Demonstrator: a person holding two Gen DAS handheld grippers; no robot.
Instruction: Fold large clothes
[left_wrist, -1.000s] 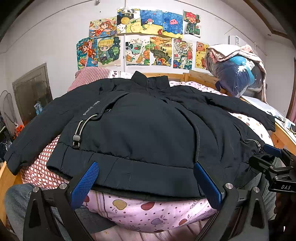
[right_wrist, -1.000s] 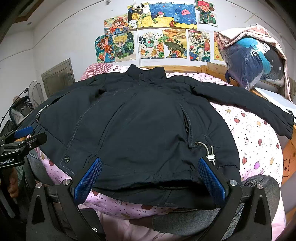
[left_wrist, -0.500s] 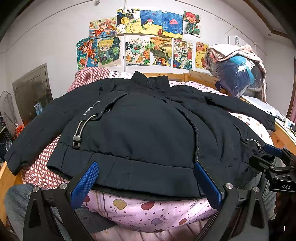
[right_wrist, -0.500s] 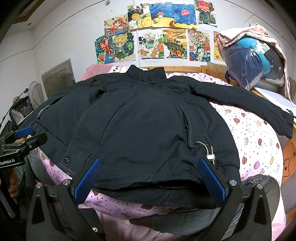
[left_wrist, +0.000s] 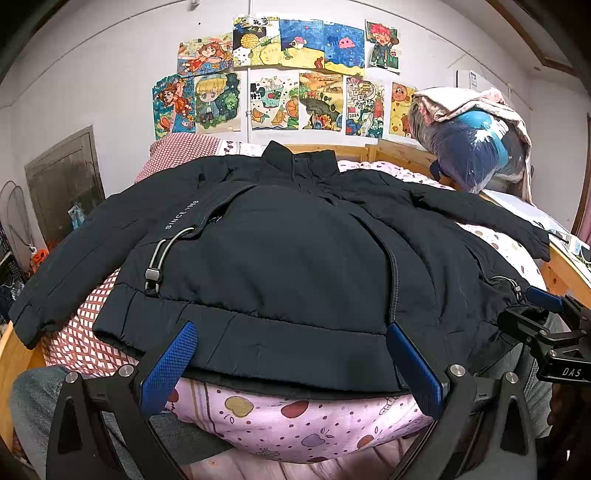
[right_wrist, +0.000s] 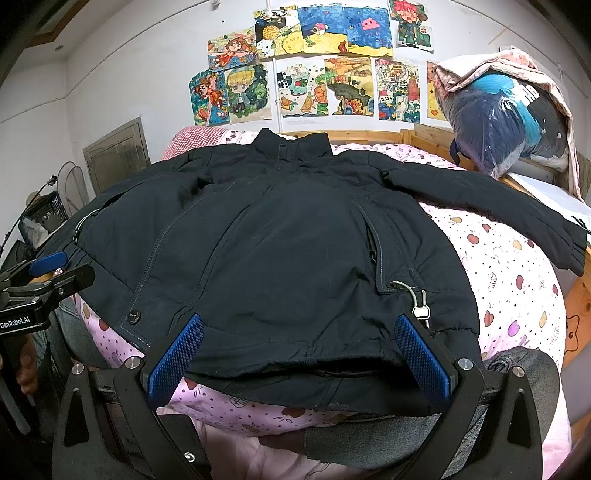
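Lying face-up across the bed, the dark jacket is spread flat, collar toward the headboard, both sleeves out to the sides. No fold made yet, by the look of it.

Hem edge sits at the near side of the bed, just in front of you. Your left tool hangs over the hem with its blue pads spread wide, gripping nothing. Your right tool does the same further along the hem, pads apart and empty.

Left sleeve droops off the bed edge toward the floor side. Right sleeve lies along the patterned quilt, cuff close to the wooden bed rail.

Risks, as I judge them:
- Padded fabric is thick. A shallow pinch may catch only the top layer, so the shell lifts and the back stays down.
- Elastic cord and toggle at the waist, and its twin on the other side, could snag a pad.
- Hanging sleeve may drag the body sideways once you lift.

Room: clear quilt to the right, little spare to the left. A bagged bundle sits at the far right corner, well apart from the jacket.
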